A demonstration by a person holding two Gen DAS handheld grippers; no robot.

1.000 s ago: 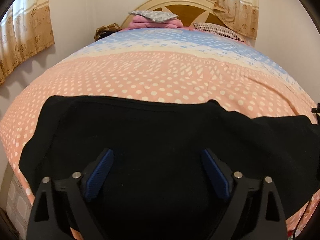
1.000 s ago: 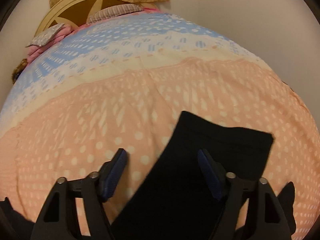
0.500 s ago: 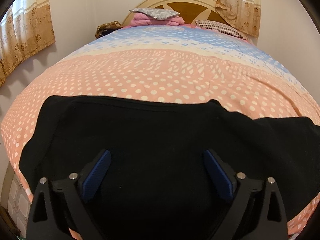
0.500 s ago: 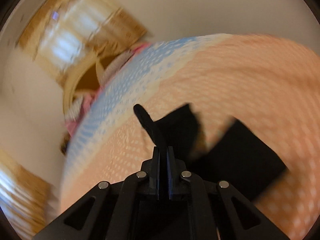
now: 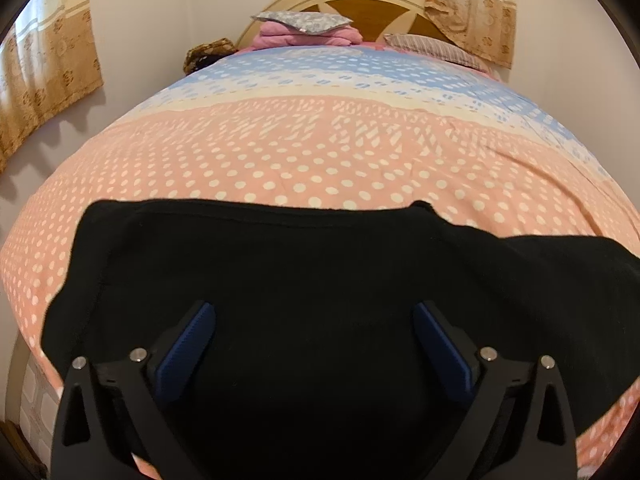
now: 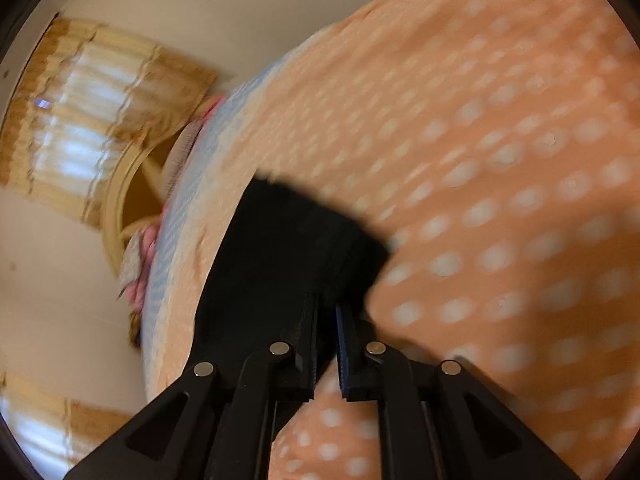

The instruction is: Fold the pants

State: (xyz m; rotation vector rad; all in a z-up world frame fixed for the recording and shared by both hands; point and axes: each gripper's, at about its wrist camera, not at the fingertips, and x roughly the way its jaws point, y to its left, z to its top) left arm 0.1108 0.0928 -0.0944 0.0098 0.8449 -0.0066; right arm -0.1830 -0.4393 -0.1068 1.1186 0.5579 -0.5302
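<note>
Pants: the black pants (image 5: 304, 280) lay flat and matte on the near part of the bed (image 5: 320, 160), their dark knit showing almost no detail; a thin seam ran just inside the far edge; in the right wrist view a narrow end of the same cloth (image 6: 280, 248) was lifted off the spotted cover and blurred
Place: on the orange, white-dotted stretch of the bedspread, well apart from the headboard (image 5: 360, 4) and the pink folded pile (image 5: 308, 34) at the far end
Left gripper: the left gripper (image 5: 314, 344) hung over the middle of the cloth with its blue pads (image 5: 188, 344) spread wide; its jaws had just been opening further; nothing was pinched between them
Right gripper: the right gripper (image 6: 326, 320) was clamped on the lifted end of the pants, fingers nearly together with black fabric caught at their tips
Change: a second earlier the right fingers stood apart over a leg lying flat; since then they had closed on it, and the view had rolled and swung, so the bed now ran slantwise; the left view had barely altered
Axis: the long axis ran across the bed, side to side in the left wrist view; the wider left end sat near the bed's left edge; the right end ran out of that view
</note>
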